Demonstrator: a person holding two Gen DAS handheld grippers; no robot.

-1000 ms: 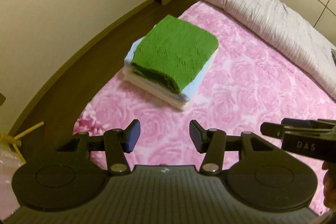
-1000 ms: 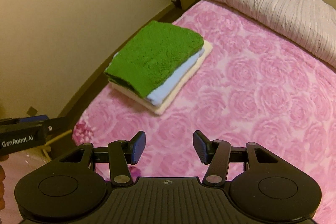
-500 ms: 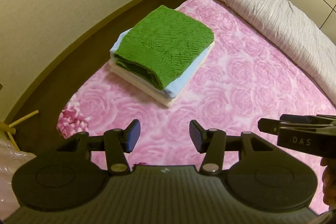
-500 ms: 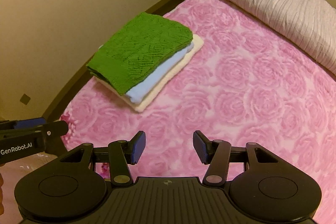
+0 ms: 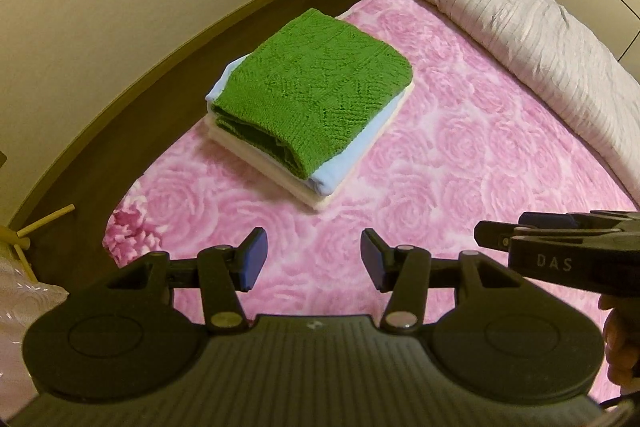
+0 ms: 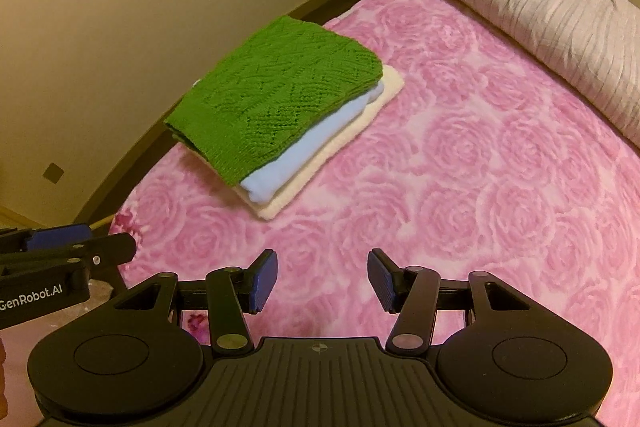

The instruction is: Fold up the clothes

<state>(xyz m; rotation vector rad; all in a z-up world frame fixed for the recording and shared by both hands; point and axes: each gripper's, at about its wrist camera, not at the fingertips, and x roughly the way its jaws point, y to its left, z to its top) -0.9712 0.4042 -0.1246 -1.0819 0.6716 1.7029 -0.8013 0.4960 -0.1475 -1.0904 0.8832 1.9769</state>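
while our left gripper (image 5: 314, 259) and right gripper (image 6: 322, 281) hang agape and empty, the folded stack (image 5: 312, 99) lies ahead, nearer the left.

A neat stack of three folded clothes lies flat near the corner of a pink rose-patterned bed (image 5: 460, 155): a green knitted sweater (image 5: 316, 95) on top, a light blue garment (image 5: 352, 155) beneath it, and a cream garment (image 6: 340, 147) at the bottom.
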